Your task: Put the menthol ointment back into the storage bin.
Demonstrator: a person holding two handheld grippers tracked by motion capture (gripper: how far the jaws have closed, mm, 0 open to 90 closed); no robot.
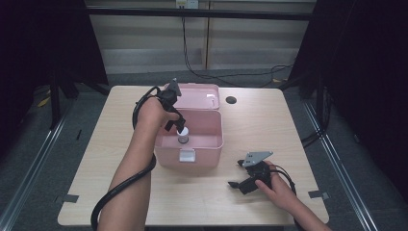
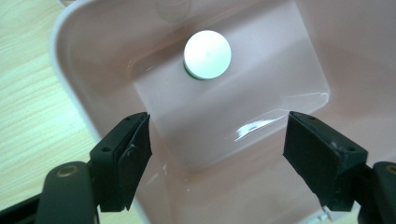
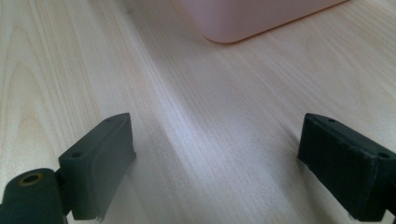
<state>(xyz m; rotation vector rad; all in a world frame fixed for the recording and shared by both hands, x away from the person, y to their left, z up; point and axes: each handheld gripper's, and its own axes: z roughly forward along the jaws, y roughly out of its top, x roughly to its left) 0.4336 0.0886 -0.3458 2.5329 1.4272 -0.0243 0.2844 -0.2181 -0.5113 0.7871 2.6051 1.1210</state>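
Left claw [image 1: 177, 124] hangs over the open pink storage box [image 1: 211, 142], jaws spread wide and holding nothing. Below it a small white-capped bottle [image 2: 207, 54] stands upright on the box floor, apart from both jaws. Right claw [image 1: 235, 174] lies low on the bare wooden worktop [image 1: 250, 125] near the front right, jaws likewise wide apart and empty, with the box's corner just ahead of them.

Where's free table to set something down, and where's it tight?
Free: table left of the pink box, and far right beyond the hole. Tight: inside the box around the white-capped bottle under the left gripper; right gripper takes near right.
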